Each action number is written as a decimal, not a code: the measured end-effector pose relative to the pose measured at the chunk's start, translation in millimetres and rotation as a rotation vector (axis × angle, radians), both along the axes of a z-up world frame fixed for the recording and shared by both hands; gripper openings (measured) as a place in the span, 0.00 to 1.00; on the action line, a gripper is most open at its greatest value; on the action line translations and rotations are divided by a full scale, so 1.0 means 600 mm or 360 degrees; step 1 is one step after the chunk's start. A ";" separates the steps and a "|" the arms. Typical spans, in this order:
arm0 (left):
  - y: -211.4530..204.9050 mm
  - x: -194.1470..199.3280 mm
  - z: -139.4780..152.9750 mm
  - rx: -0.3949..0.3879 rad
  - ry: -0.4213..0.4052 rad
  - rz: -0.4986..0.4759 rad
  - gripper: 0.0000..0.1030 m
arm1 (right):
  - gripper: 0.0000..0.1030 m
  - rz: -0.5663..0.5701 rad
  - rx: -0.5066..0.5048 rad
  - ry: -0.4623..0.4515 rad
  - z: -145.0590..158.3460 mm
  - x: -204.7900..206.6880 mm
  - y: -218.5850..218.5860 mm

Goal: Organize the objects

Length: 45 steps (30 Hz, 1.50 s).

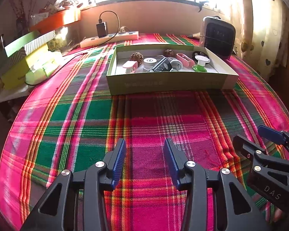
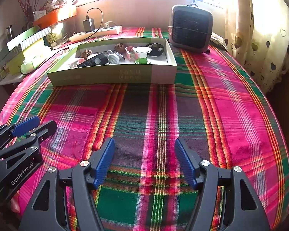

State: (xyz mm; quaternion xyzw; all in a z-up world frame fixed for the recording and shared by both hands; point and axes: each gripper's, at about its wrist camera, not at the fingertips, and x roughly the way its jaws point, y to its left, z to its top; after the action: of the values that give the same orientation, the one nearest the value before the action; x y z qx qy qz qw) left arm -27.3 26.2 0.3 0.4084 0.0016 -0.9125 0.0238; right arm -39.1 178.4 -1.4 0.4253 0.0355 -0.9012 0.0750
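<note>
Looks like home, lived-in room: plaid cloth (image 1: 67,119) on bench, heart-print curtain (image 2: 260,38) by sunny window, small heater (image 2: 190,28), power strip (image 1: 109,38), stacked boxes (image 1: 27,57).

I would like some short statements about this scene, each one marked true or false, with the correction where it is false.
1. The left tool holds a pink clip. False: its jaws are open and empty.
2. The small items lie inside the shallow box. True.
3. The heater stands inside the box. False: it stands on the plaid cloth behind the box.
4. The right tool is open above bare cloth. True.
</note>
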 end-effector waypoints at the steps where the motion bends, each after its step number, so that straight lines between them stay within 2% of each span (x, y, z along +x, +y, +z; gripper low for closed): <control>1: 0.000 0.000 0.000 0.0001 0.0001 0.0011 0.39 | 0.64 0.0001 -0.0001 0.0007 -0.001 0.000 0.001; 5: 0.003 0.003 0.000 0.0001 0.0001 0.0062 0.39 | 0.64 -0.0006 0.0000 0.0018 -0.001 0.003 0.000; 15: 0.004 0.005 0.000 0.0011 0.0002 0.0061 0.39 | 0.67 -0.0004 0.0002 0.0015 -0.001 0.002 -0.001; 45: 0.004 0.004 0.000 0.0009 0.0001 0.0062 0.40 | 0.68 -0.0004 0.0000 0.0014 -0.001 0.001 -0.001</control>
State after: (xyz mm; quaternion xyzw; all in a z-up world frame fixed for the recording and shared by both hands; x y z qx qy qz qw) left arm -24.9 28.8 0.3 0.4080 0.0120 -0.9120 0.0404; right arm -38.4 177.6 -2.1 0.4214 0.0352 -0.9032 0.0737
